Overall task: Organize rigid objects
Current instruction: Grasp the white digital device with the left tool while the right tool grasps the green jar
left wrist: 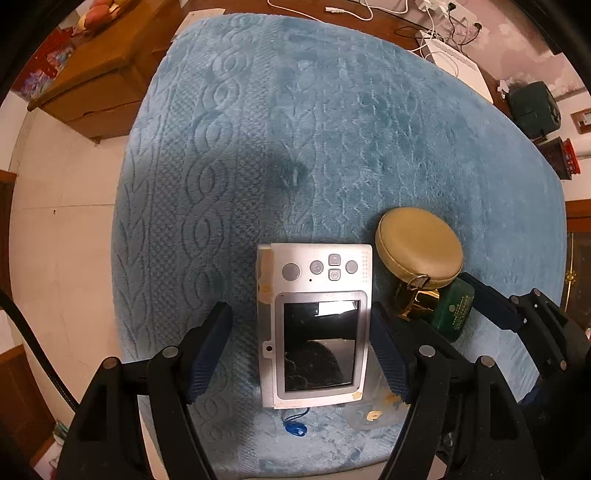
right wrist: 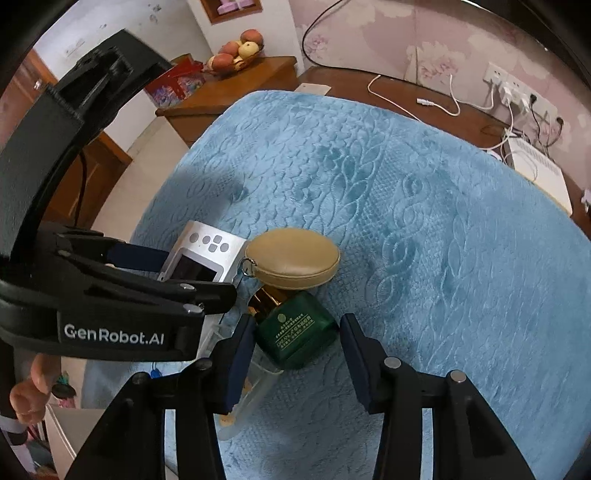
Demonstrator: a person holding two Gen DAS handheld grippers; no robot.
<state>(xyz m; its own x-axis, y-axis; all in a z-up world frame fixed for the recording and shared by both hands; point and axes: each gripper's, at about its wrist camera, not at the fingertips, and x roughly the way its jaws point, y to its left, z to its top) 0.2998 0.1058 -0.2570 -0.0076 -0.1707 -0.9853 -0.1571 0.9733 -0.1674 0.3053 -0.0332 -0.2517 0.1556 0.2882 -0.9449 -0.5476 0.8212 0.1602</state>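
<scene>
A blue-blanketed table in a lived-in room with pink floral walls.

A blue plush blanket [right wrist: 424, 206] with a raised cable pattern covers most of a dark wooden table [right wrist: 332, 79]. At the far left stands a lower wooden cabinet [right wrist: 236, 92] bearing a bowl of fruit [right wrist: 236, 51], with a red printed box [right wrist: 177, 86] just beside it. The far wall [right wrist: 369, 33] wears pink flowered wallpaper; a socket strip [right wrist: 517, 92] on it feeds white cables [right wrist: 436, 99] that trail over the tabletop toward a white box [right wrist: 539, 173] at the right. The floor [left wrist: 62, 229] is pale tile. Warm light falls from above.
</scene>
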